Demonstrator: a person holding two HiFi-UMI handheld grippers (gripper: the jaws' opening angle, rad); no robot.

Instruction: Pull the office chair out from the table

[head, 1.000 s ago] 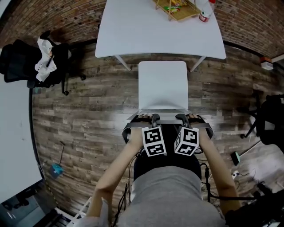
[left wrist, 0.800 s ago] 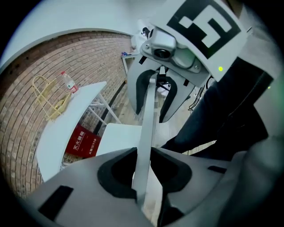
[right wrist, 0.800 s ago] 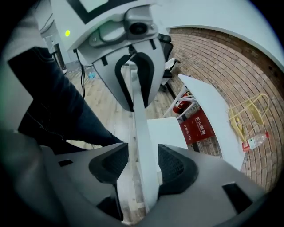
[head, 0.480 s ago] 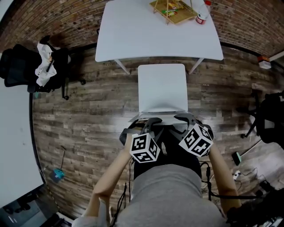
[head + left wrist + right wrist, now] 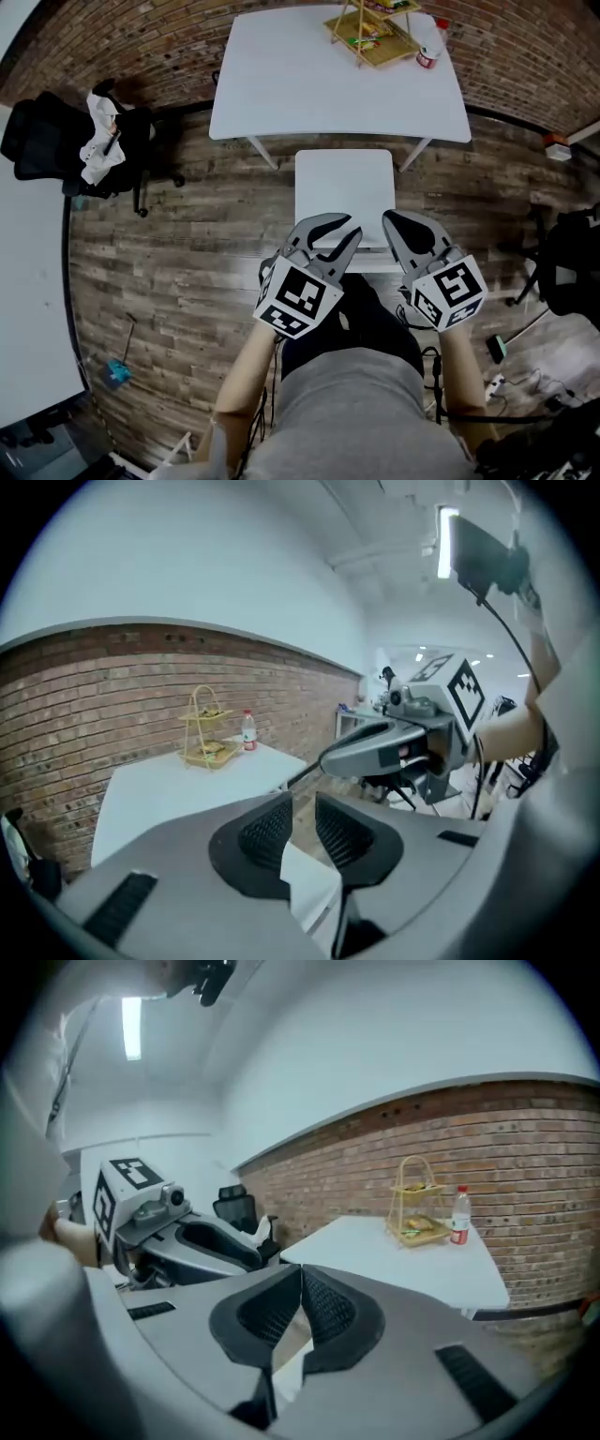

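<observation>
Head view: white chair (image 5: 342, 183) sits out from under white table (image 5: 281, 84), far seat edge near table edge; pull looks done. Left gripper (image 5: 352, 226) and right gripper (image 5: 389, 218) hover over chair's near edge, touching nothing, likely let go on purpose.

Left gripper view: fingers partway apart, just been closing a little, nothing between them; chair seat shows well below gap.

Right gripper view: fingers pressed together, empty; table with snack rack (image 5: 417, 1208) and bottle (image 5: 459, 1213) ahead.
</observation>
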